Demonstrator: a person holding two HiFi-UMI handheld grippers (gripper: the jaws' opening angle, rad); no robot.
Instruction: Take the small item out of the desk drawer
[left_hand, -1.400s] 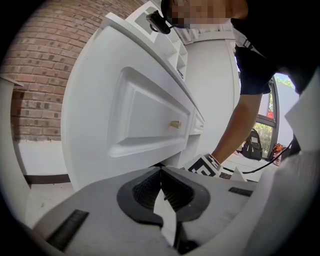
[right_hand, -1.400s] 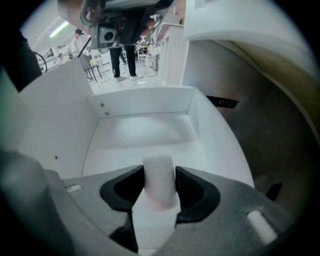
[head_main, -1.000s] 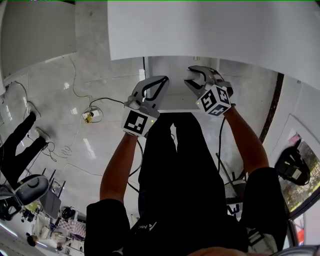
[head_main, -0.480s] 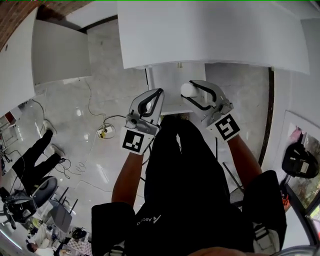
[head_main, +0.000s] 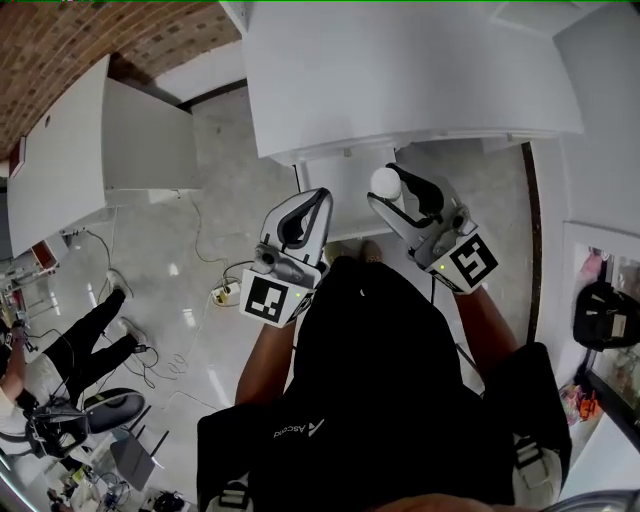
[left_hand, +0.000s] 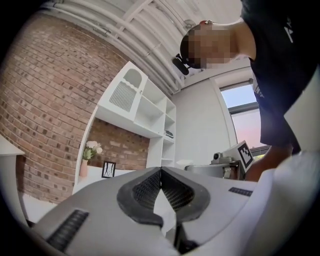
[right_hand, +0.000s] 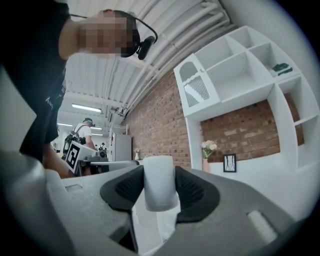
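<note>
Right claw (head_main: 391, 189), gripping the small white cylinder (right_hand: 159, 182), has risen from the white open drawer (head_main: 345, 190), upper centre; left claw (head_main: 320, 196) pinched together, empty. Retrieval seems nearly done.

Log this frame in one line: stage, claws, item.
stage: item held | right claw: shut on white roll | left claw: shut, empty | drawer: beneath both claws in head view
</note>
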